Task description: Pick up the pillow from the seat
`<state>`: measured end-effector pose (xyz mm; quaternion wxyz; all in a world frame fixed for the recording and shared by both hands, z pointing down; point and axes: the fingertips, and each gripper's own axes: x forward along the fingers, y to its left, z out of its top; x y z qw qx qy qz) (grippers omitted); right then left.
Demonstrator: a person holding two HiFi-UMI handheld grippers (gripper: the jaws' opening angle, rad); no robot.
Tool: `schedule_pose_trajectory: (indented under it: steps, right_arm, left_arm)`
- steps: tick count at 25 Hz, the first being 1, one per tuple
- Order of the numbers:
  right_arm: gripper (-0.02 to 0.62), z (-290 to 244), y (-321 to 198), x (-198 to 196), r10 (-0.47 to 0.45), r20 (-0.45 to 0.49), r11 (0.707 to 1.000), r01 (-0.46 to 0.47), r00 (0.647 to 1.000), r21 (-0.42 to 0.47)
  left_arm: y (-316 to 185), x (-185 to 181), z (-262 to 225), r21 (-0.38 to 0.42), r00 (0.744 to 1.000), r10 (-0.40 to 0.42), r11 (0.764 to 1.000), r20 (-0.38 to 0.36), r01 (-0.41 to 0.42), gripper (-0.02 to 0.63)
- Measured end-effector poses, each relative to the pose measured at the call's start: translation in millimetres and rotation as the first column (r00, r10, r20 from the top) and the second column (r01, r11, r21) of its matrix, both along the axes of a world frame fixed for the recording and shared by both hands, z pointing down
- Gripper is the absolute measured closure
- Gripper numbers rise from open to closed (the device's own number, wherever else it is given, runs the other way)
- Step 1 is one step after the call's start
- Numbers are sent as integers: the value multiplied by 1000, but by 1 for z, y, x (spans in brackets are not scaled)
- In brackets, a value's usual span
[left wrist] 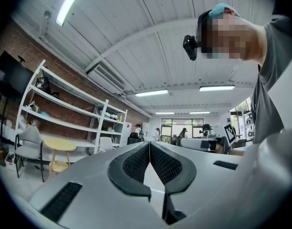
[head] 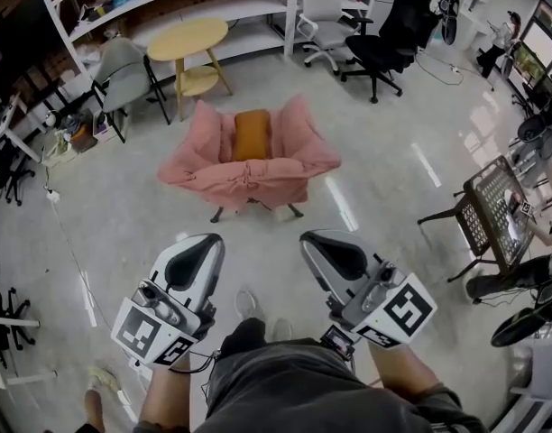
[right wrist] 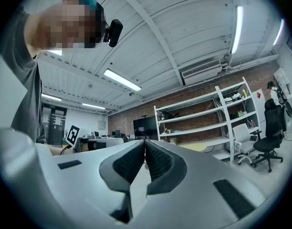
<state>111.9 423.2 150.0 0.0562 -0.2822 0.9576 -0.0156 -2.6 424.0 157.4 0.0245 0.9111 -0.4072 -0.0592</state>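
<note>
An orange pillow (head: 252, 134) stands upright against the back of a pink-covered armchair (head: 285, 174) in the middle of the floor in the head view. My left gripper (head: 207, 242) and right gripper (head: 314, 240) are held side by side well short of the chair, near my body, and nothing is in either one. Both gripper views look up toward the ceiling and across the room, so neither shows the pillow. The left gripper (left wrist: 149, 143) has its dark pads pressed together at the tip. On the right gripper (right wrist: 145, 140) the pads also meet.
Behind the armchair stand a round yellow table (head: 188, 39), a grey chair (head: 123, 72) and white shelving (head: 213, 7). Office chairs (head: 384, 48) are at the back right. A black mesh table (head: 492, 210) is at the right. Open floor lies between me and the armchair.
</note>
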Motion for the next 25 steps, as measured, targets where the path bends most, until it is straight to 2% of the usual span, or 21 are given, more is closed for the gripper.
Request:
schedule_pose_trajectory:
  steps: [5, 12, 25]
  right_arm:
    - [580, 7, -31, -2, -1, -4, 1000, 1, 1000, -17]
    - [580, 19, -96, -25, 22, -17, 998, -23, 1000, -53]
    - [580, 30, -244, -107, 99, -54, 991, -103, 994, -81]
  left_arm:
    - [-29, -4, 5, -2, 1000, -7, 1000, -5, 7, 592]
    - [-97, -31, 15, -26, 1000, 10, 1000, -21, -10, 592]
    - [-250, -117, 27, -62, 997, 67, 996, -44, -70, 592]
